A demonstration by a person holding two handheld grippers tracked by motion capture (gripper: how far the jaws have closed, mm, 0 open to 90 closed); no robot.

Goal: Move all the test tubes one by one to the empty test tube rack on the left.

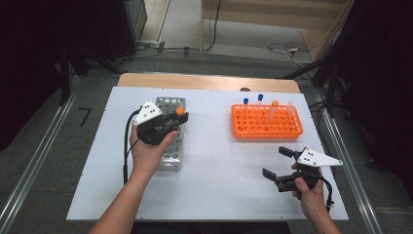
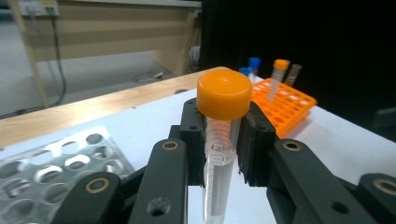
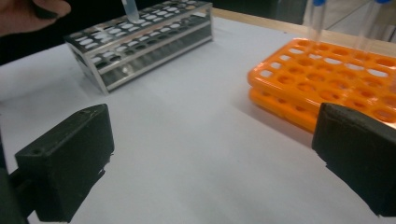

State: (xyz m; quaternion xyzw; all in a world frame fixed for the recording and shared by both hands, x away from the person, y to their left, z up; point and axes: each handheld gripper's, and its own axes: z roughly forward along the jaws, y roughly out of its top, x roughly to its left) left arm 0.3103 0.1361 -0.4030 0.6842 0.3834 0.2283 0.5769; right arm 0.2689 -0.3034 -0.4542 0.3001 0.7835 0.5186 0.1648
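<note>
**Item: capped tube in transfer to metal rack**

Left gripper (image 2: 223, 140): jaws clamped on orange-capped tube (image 2: 223, 135), held upright over the steel rack (image 1: 171, 141). Right gripper (image 1: 279, 163): jaws wide, empty, near the orange rack (image 1: 265, 127). Handling note: likely best to keep the tube vertical, centre its tip over one hole, lower fully, then release.

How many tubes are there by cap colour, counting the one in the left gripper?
Orange-capped tubes: 2
Blue-capped tubes: 2
Tube without a coloured cap: 1
Total: 5
</note>
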